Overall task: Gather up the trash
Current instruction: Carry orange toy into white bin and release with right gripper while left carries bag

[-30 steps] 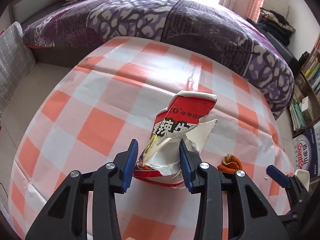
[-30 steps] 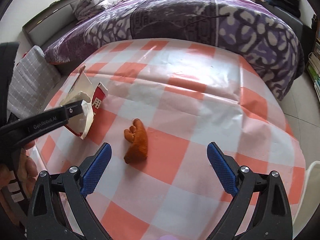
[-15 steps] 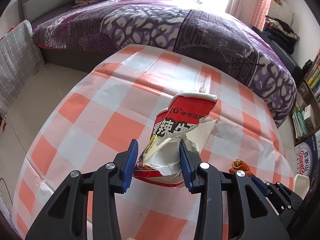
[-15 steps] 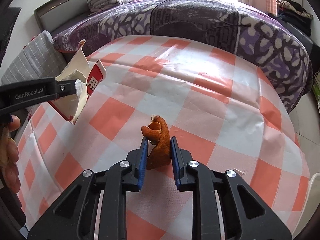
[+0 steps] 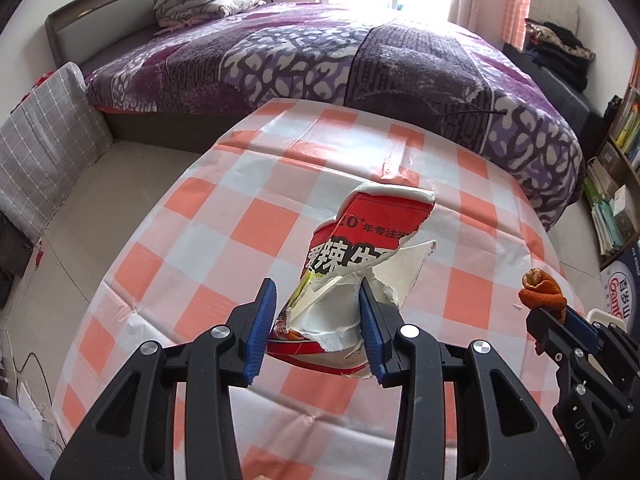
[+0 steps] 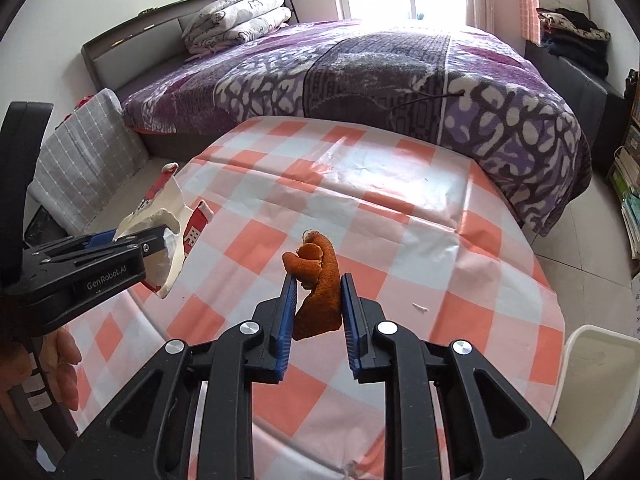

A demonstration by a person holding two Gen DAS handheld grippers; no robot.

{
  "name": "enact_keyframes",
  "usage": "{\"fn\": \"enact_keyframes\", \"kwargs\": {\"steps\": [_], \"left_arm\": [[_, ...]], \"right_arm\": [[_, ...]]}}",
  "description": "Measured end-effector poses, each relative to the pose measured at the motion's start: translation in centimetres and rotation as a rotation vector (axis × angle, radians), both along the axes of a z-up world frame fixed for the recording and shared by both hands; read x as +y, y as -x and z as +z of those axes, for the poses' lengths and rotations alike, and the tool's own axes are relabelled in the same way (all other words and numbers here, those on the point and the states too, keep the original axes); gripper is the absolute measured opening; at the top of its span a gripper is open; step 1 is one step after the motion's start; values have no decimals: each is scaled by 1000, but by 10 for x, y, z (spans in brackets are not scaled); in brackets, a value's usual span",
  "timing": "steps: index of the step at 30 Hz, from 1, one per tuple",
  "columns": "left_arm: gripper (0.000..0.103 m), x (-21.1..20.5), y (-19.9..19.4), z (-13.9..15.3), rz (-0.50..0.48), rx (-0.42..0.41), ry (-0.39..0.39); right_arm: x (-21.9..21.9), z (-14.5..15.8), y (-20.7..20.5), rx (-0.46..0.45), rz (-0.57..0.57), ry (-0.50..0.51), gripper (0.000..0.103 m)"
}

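Observation:
My left gripper [image 5: 318,314] is shut on a torn red-and-white paper cup [image 5: 372,232] and holds it above the checked table [image 5: 200,240]. My right gripper [image 6: 318,296] is shut on a curled piece of orange peel [image 6: 320,276], also lifted off the cloth. In the left wrist view the peel [image 5: 540,290] and the right gripper [image 5: 560,322] show at the right edge. From the right wrist view the left gripper [image 6: 132,238] with the cup [image 6: 172,220] is at the left, and a person's hand [image 6: 64,364] is below it.
A small white scrap [image 6: 420,308] lies on the cloth to the right of the peel. A white bin [image 6: 592,364] stands off the table's near right corner. A bed with a purple blanket [image 6: 400,72] runs behind the table, and bookshelves [image 5: 616,184] stand on the right.
The right gripper closed on the orange peel and lifted it off the table. The left gripper rose and drew back with the cup, so more of the table and floor shows.

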State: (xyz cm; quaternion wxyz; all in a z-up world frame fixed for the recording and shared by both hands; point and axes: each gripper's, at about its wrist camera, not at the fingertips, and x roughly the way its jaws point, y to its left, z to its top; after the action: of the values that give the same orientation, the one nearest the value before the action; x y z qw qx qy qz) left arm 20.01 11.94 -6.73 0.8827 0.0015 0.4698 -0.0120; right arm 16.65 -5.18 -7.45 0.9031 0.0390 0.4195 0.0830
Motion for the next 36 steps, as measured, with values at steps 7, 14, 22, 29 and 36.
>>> {"fn": "enact_keyframes", "kwargs": {"steps": [7,14,22,29,36], "left_arm": [[41,-15,58,10,14,-18,18],[41,-40,101,24,6,-62,69],[41,-81,118,39,-79,-117,73],[41,-109,118,40,-131,-121,88],[41,-140,119,40,-187,-121,98]], "right_arm": [[-27,27,46,-46,-2,8,21],[-66,41,77,-74,-44,41,21],[-114,45,94,-69,-135,59,21],[-153,45,99,-48,-234,61,21],[-192,41,101,0,-343,25,22]]}}
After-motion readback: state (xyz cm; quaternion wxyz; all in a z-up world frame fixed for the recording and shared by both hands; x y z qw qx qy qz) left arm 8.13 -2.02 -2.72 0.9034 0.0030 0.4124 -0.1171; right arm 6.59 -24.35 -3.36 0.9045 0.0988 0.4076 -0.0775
